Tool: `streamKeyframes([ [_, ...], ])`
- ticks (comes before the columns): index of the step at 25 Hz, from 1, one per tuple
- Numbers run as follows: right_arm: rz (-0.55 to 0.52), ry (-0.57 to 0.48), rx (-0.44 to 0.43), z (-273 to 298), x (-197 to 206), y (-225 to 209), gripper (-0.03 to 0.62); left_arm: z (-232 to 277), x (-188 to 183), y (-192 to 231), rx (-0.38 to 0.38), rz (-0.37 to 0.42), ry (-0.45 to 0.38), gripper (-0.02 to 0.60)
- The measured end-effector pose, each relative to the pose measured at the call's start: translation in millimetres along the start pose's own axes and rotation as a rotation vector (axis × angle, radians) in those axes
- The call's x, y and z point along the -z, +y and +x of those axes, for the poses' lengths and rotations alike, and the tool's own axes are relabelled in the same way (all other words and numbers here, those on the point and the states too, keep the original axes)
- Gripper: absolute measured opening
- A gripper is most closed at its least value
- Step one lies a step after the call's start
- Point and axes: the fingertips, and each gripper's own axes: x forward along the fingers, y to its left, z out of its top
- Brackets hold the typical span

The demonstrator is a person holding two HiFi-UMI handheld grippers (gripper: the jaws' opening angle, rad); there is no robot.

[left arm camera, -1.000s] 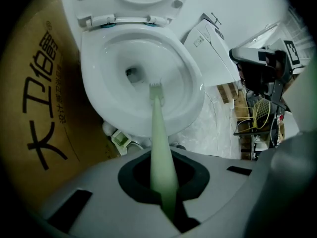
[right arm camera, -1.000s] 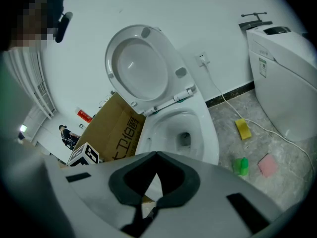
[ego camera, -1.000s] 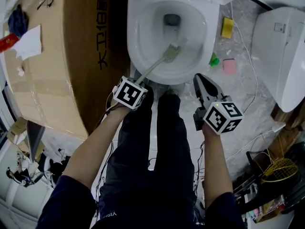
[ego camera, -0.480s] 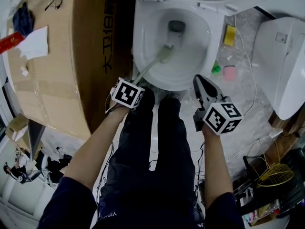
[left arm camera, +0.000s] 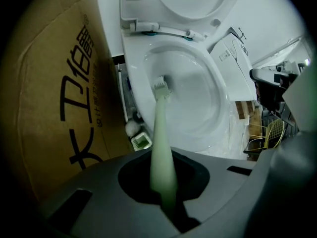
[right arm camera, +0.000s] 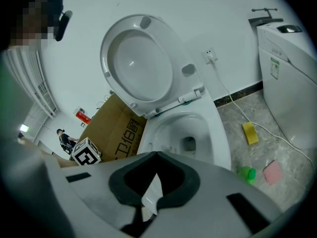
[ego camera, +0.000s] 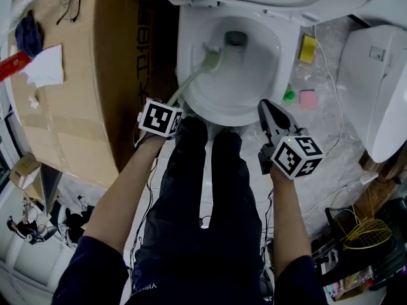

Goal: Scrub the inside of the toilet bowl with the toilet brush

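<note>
Head view looks steeply down on the toilet bowl, with the person's dark trouser legs planted just in front of it. Close before the bowl's front rim, the left gripper has its jaws clamped on the pale green handle of the toilet brush. The handle slants up over the rim, and the bristle head rests against the bowl's inner wall on the cardboard-box side, short of the dark drain opening. The right gripper hangs at the other side of the bowl's front, outside it, with its jaws together and nothing between them. The seat lid stands raised behind the bowl. A brown cardboard box stands right beside the bowl, and a yellow sponge, a green object and a pink sponge lie on the floor at the bowl's opposite side
</note>
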Motion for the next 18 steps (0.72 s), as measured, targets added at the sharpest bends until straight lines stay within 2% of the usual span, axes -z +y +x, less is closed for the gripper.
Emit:
streamKeyframes([
  [8, 0.011, -0.008, 0.010, 1, -8, -7, 0.005, -8, -36, 15, -0.023, -0.017, -0.056, 0.032],
  [18, 0.037, -0.034, 0.030, -8, -15, -20, 0.005, -14, -74, 10, -0.027, 0.035, -0.096, 0.032],
])
